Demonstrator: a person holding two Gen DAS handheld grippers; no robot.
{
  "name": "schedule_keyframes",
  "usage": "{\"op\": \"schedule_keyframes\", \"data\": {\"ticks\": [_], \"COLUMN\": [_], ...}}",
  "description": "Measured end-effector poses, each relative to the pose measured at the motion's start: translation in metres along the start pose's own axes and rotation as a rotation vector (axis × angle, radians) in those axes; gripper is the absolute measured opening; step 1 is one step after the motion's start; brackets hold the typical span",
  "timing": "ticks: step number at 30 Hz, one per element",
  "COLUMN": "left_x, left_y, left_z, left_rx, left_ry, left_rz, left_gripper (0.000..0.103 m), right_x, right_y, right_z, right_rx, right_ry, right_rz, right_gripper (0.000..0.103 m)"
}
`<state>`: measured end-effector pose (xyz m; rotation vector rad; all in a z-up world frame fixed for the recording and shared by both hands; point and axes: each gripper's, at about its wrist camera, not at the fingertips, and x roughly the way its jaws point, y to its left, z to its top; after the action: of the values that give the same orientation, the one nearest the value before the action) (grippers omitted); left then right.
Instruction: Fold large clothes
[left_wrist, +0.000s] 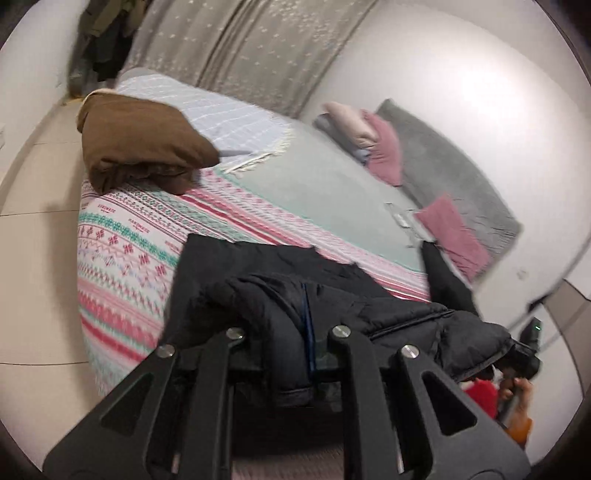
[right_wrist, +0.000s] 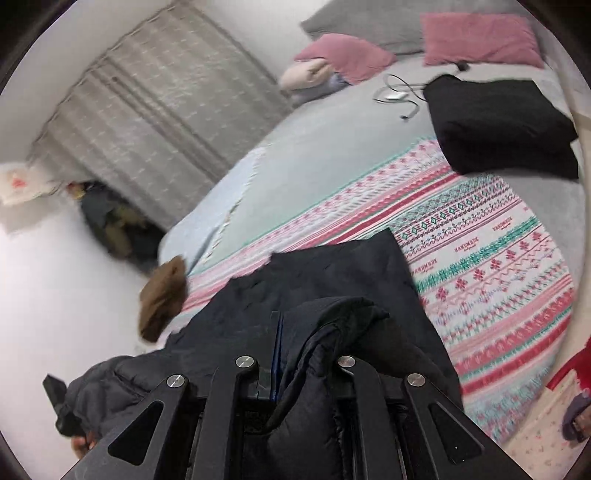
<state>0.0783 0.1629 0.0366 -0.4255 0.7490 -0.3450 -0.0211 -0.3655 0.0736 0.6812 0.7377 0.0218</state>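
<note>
I have the left gripper (left_wrist: 295, 354) pinched on a fold of the black puffer jacket (left_wrist: 332, 295), its jaws nearly together with the padded cloth bunched between them. My right gripper (right_wrist: 295, 373) pinches another fold of the same jacket (right_wrist: 325, 280) in the same way. The jacket hangs from both grips and trails onto the near edge of the bed, over the patterned blanket (left_wrist: 122, 258). That blanket carries pink, teal and white bands, and in the right view I can read the word "HANDMADE" repeated along one band (right_wrist: 467, 245); the smaller line under it is too blurred to read. A folded brown garment (left_wrist: 140, 147) sits at the bed's far left corner in my left view. A folded black garment (right_wrist: 506, 125) lies by the right edge, near the pink pillows (right_wrist: 480, 37) at the head. A white charger with cable (right_wrist: 395, 96) lies on the sheet beside it.
</note>
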Motion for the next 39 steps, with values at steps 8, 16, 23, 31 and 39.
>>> {"op": "schedule_keyframes", "data": {"ticks": [8,16,23,31,39], "left_x": [0.119,0.129,0.067,0.035,0.077], "left_y": [0.031,0.028,0.003,-0.023,-0.016], "left_z": [-0.003,-0.011,-0.006,-0.011,0.0], "left_rx": [-0.002,0.033,0.143,0.333,0.378], "left_ry": [0.1,0.132,0.079,0.001,0.11], "left_rz": [0.137,0.138,0.04,0.085,0.196], "left_gripper": [0.021,0.029,0.059,0.085,0.085], "right_x": [0.113,0.144,0.082,0.049,0.042], "right_y": [-0.039,-0.051,-0.021,-0.008,0.001], "right_z": [0.007,-0.005,0.007,0.015,0.028], "right_rx": [0.089,0.054,-0.074,-0.054,-0.102], "right_ry": [0.057,0.077,0.045,-0.018,-0.084], "right_rz": [-0.143,-0.144,-0.027,0.077,-0.009], "right_gripper": [0.016,0.026,0.052,0.066,0.077]}}
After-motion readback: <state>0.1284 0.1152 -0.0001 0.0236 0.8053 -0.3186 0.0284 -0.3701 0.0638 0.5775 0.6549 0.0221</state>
